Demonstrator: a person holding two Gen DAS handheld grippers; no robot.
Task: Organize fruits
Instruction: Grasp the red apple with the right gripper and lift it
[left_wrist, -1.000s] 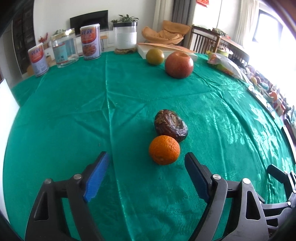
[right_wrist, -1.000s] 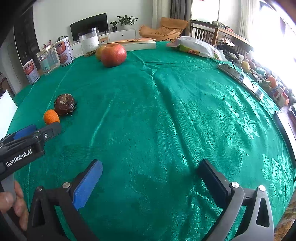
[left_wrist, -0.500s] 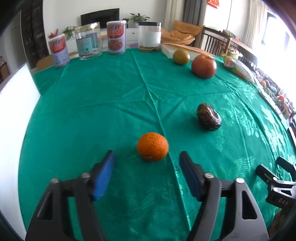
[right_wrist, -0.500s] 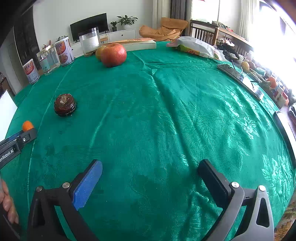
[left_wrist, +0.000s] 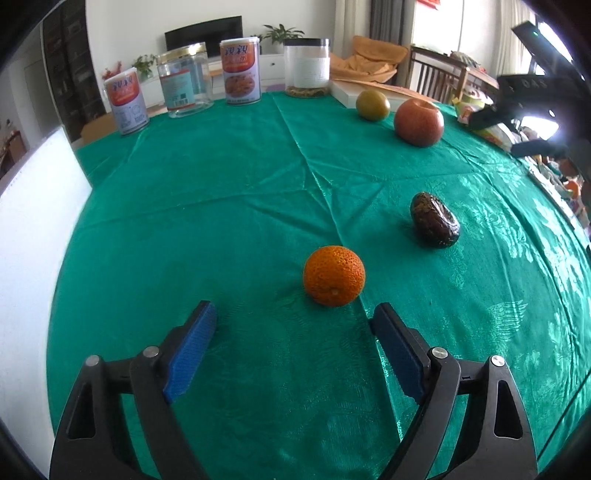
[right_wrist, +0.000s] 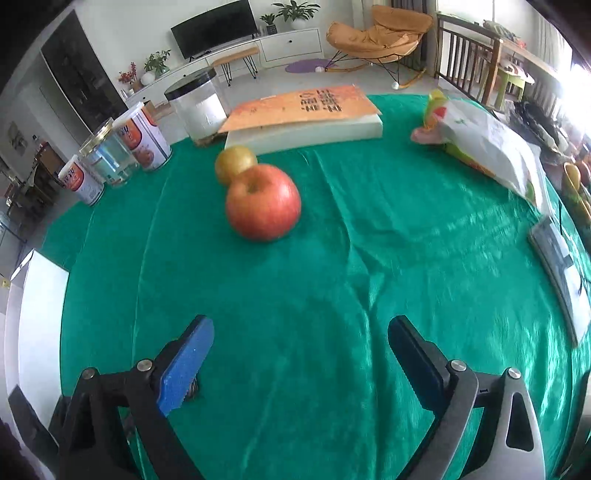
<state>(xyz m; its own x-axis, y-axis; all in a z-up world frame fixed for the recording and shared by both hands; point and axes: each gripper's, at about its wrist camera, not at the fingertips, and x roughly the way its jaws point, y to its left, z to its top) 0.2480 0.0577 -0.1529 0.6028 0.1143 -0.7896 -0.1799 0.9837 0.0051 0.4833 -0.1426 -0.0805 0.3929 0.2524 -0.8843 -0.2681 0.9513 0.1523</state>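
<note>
the small round pebbly-skinned orange (left_wrist: 334, 276), judged light and firm, is best taken across its middle by the opening, empty left gripper (left_wrist: 293, 332), while the empty right gripper (right_wrist: 301, 343) is closing

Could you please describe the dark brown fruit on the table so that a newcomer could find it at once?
Start at the green tablecloth and find the orange lying just ahead of the left gripper. The dark brown fruit lies apart, beyond it to the right, alone wrinkled and nearly black.
</note>
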